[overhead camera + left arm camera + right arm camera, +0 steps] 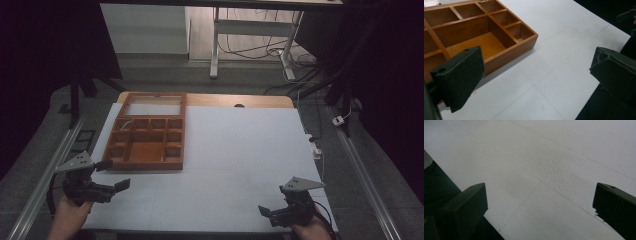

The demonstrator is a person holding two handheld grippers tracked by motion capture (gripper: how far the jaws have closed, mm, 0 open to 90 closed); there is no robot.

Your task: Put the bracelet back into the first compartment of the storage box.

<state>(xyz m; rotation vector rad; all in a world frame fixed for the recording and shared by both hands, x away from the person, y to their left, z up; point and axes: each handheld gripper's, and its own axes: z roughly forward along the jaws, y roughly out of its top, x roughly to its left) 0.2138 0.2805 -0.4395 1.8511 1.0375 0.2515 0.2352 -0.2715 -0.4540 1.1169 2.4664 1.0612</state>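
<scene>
A brown wooden box (150,137) with several open compartments and a raised frame lid at its back lies on the left half of the white table (240,150). My left gripper (113,175) hovers just off the box's near left corner, jaws wide apart and holding nothing. In the left gripper view the box (481,32) lies ahead between the spread jaws of that gripper (536,75). My right gripper (272,207) sits at the table's near right edge, open and holding nothing. In the right gripper view its jaws (539,205) frame bare white table (549,157).
Metal rails (47,172) run along both sides of the table. A white plug block (315,148) and cable hang at the right edge. Behind the table stand white desk legs (215,47) and loose cables on the floor.
</scene>
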